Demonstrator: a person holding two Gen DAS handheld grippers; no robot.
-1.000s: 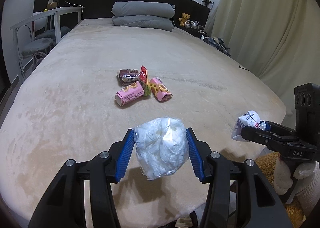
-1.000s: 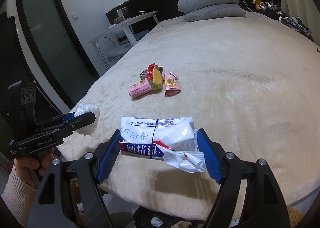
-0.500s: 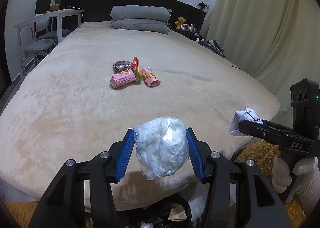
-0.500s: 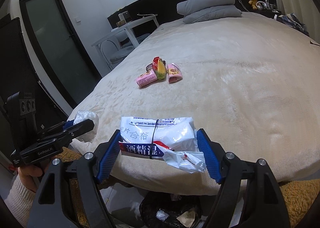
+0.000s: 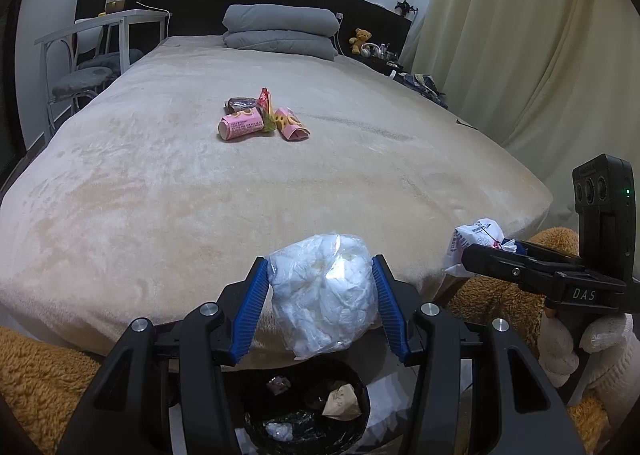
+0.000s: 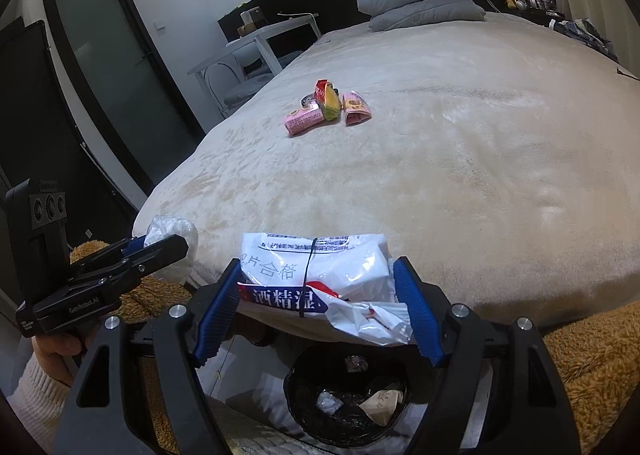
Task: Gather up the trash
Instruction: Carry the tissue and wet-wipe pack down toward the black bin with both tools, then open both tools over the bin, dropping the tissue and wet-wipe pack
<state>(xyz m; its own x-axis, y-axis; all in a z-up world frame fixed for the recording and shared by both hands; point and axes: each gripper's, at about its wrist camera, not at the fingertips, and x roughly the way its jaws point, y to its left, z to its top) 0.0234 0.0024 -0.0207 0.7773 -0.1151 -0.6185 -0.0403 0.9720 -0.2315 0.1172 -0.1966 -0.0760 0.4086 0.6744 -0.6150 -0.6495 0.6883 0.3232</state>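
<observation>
The left gripper [image 5: 322,297] has its blue ribbed pads closed against both sides of a crumpled white plastic bag wad [image 5: 323,293], which fills the whole gap between the jaws and bulges above and below them. The right gripper [image 6: 318,305] is likewise clamped, its blue pads pressing the two ends of a flattened white wet-wipe packet with blue and red print [image 6: 316,279]; the packet spans the jaws crosswise, a torn flap hanging from its lower right edge.

Directly below each held piece, on the floor at the foot of the bed, stands a round black-lined trash bin [image 5: 256,421] (it already holds a brown paper scrap and some small crumpled bits). In the right wrist view the same bin [image 6: 292,395] sits under the packet.

Beyond the jaws spreads the beige plush blanket of the bed [image 5: 160,183]. Near its middle, well apart from both grippers, lies a small cluster of snack wrappers [image 5: 262,117]: two pink rolled packets, a red-and-yellow one upright between them, and a dark one behind. Folded grey bedding [image 5: 280,29] rests at the headboard.
</observation>
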